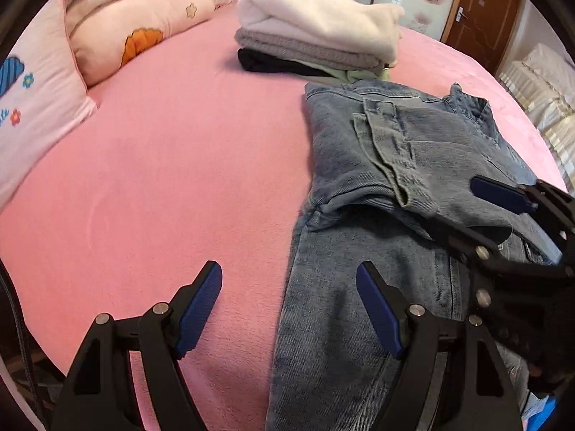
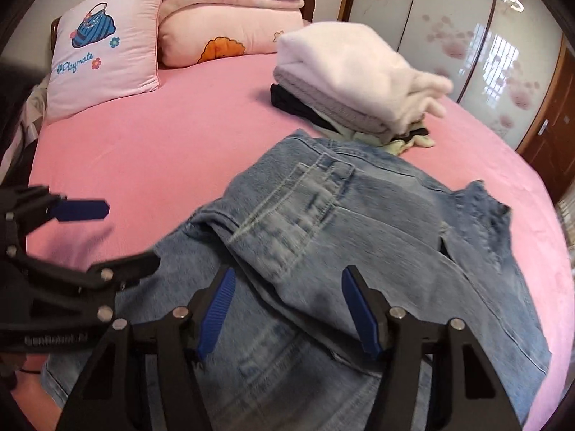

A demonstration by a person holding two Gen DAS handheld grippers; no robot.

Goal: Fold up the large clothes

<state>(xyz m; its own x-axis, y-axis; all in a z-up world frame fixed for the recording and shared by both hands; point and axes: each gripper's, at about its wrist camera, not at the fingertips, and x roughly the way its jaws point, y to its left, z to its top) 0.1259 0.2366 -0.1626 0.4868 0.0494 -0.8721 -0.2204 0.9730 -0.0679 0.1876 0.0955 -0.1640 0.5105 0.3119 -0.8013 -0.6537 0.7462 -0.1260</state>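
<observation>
- Pink bed (image 1: 151, 151) takes up basically everything. Off past the fingertips of both grippers there's a stack of folded clothes (image 1: 316, 36), white fluffy one on top, with pillows (image 1: 136, 25) further to the left of it.
- The jeans (image 2: 323, 222) are the job here. They're lying partly folded on the bed, one layer doubled over, right under and ahead of the right gripper (image 2: 287, 309). The far end nearly touches the stack.
- Right gripper's fingers are apart, hovering over the denim, nothing pinched as far as I can tell.
- Left gripper (image 1: 289, 309) is spread too, straddling the left edge of the jeans: one finger over bare sheet, the other over denim.
- Risks imo: grabbing only the top layer so the fold slides apart, or pinching the bedsheet along with it. Dragging forward could also bump the stack.
</observation>
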